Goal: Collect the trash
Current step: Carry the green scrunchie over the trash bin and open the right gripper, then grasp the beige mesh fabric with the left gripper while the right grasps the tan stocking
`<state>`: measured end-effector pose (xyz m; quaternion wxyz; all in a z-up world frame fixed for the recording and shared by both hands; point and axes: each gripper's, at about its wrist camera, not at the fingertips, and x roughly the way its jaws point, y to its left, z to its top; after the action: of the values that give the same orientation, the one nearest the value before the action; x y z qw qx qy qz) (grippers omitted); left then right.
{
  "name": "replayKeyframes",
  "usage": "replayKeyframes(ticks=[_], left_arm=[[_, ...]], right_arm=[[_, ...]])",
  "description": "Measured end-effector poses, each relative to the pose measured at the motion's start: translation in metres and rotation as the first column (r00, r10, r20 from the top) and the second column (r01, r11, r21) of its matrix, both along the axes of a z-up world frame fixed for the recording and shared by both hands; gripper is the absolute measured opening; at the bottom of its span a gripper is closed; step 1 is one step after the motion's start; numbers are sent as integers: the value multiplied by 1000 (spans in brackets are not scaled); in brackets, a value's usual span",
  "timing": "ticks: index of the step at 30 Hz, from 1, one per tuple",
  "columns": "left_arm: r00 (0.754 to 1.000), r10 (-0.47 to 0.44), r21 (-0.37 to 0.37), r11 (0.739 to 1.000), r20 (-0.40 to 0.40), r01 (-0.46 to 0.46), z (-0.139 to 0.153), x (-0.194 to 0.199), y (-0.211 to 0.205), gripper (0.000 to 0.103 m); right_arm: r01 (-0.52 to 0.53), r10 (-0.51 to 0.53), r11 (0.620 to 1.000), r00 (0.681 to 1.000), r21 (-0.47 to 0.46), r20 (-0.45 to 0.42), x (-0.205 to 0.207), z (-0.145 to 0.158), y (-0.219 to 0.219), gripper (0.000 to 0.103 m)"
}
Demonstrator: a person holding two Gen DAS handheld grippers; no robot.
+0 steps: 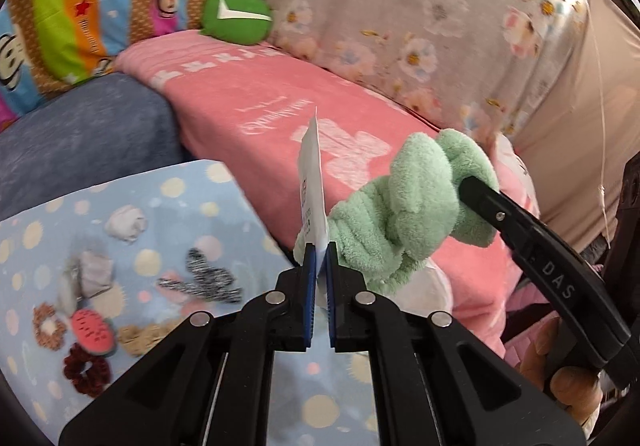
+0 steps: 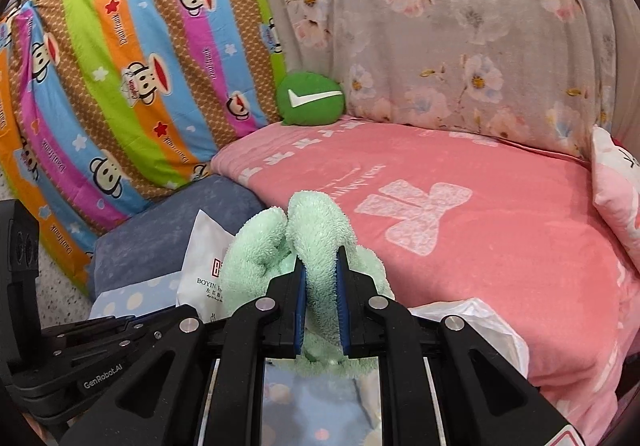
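- the left gripper (image 1: 319, 258) is clamped on the lower edge of a white packet (image 1: 313, 182), which stands upright and edge-on between its blue pads.
- the right gripper (image 2: 321, 274) is clamped on a fold of a mint-green towel (image 2: 308, 246); in the left view the same towel (image 1: 404, 206) bulges just right of the packet, with the right gripper's black finger pushed into it.
- from the right view the packet (image 2: 204, 266) shows its printed face, touching the towel's left side.
- a person's fingers (image 1: 568, 386) curl beneath the right gripper's handle at lower right.
- below the left gripper lies a pale blue spotted cloth (image 1: 180, 206) with small items scattered on it: a crumpled white tissue (image 1: 125, 224), a grey wad (image 1: 94, 272), a black-and-white hair tie (image 1: 204, 280), a watermelon-shaped piece (image 1: 93, 332) and a dark red scrunchie (image 1: 86, 370).
- beyond it spreads a pink blanket (image 2: 480, 214) over the bed, beside a blue cushion (image 2: 172, 230).
- at the back, a round green pillow (image 2: 310, 98) with a white tick sits against a striped monkey-print sheet (image 2: 120, 86) and a grey floral sheet (image 2: 460, 38).
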<state>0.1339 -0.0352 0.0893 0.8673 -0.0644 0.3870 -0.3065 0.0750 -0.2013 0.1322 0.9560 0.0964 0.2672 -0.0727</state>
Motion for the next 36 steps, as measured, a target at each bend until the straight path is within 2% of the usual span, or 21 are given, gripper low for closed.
replayKeyframes(ticks=[5,9,12,14,15,16,21,22,24,35,36], left_arm=[[991,-130,-22,991,-13,130,-3,-3,-57,5],[981,-187,-22,982,-44,186,-15,-3,-94,5],[974,-219,-26,976,-62,218,-24,-5,-113,11],[976,-208,-13,978,-65,208,-29,-4,-121,23],[978,-199,-1,980,-62,199,-31,-4,-123,35],[980,-188,6,982,-59,189,-33,-3,-125,41],[986,-149,31,988,-80,152,-42,1,-124,45],[987,-142,36,989,-79,145,-42,2,-122,48],[990,-121,42,991,-72,124,-42,3,-117,53],[997,1,45,999,-82,3,-49,6,-67,60],[996,14,44,999,-85,-11,-50,6,-62,65]], right_arm=[[82,-82,997,996,-2,-30,-10,-12,-43,12],[147,-146,989,987,12,-62,-18,-27,-76,13],[186,-185,982,980,13,-73,-23,-35,-92,27],[211,-210,977,975,12,-69,-29,-37,-100,40],[219,-218,976,974,8,-67,-30,-37,-102,48],[230,-229,973,971,-2,-67,-33,-37,-104,50],[238,-239,971,969,-24,-70,-38,-39,-104,61],[235,-236,972,969,-23,-70,-38,-39,-103,62],[232,-233,972,970,-27,-70,-38,-41,-99,63],[156,-157,988,984,-18,-87,-31,-48,-62,69],[145,-146,989,985,-17,-89,-30,-49,-57,69]])
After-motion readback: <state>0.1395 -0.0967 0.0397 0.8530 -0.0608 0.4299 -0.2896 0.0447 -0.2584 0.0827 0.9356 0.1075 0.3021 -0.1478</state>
